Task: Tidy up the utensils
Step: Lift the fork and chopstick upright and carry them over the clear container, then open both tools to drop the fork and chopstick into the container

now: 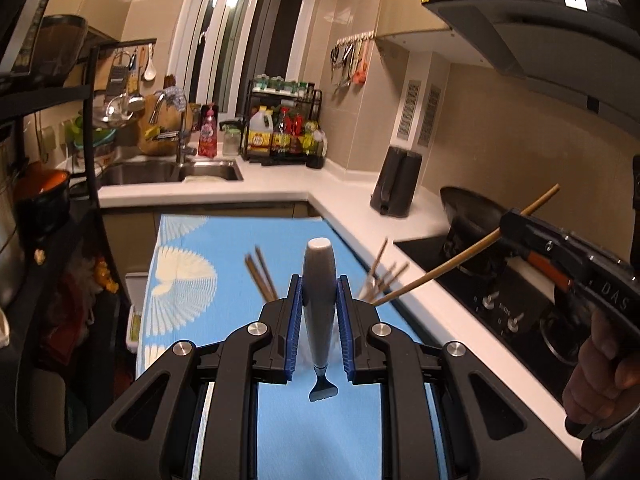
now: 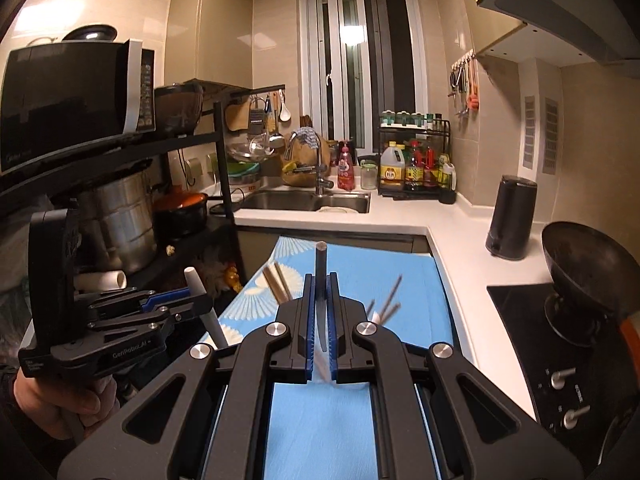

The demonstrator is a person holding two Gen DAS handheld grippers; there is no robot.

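Observation:
My left gripper (image 1: 319,292) is shut on a white-handled utensil (image 1: 319,280) that stands upright between the blue pads; its dark lower end (image 1: 323,390) hangs above the blue cloth (image 1: 224,264). It also shows in the right wrist view (image 2: 192,304), still gripping the white handle (image 2: 200,296). My right gripper (image 2: 320,292) is shut on a single chopstick (image 2: 321,280), seen end-on. In the left wrist view that chopstick (image 1: 460,258) slants across, held by the right gripper (image 1: 516,226). Several chopsticks (image 1: 260,276) stick up from a holder hidden behind the fingers.
White L-shaped counter (image 1: 352,204) with a black kettle (image 1: 396,182), a wok (image 2: 588,276) on the black hob, a sink (image 2: 304,200) and a condiment rack (image 2: 416,164). A shelf rack at the left carries a microwave (image 2: 76,100) and pots.

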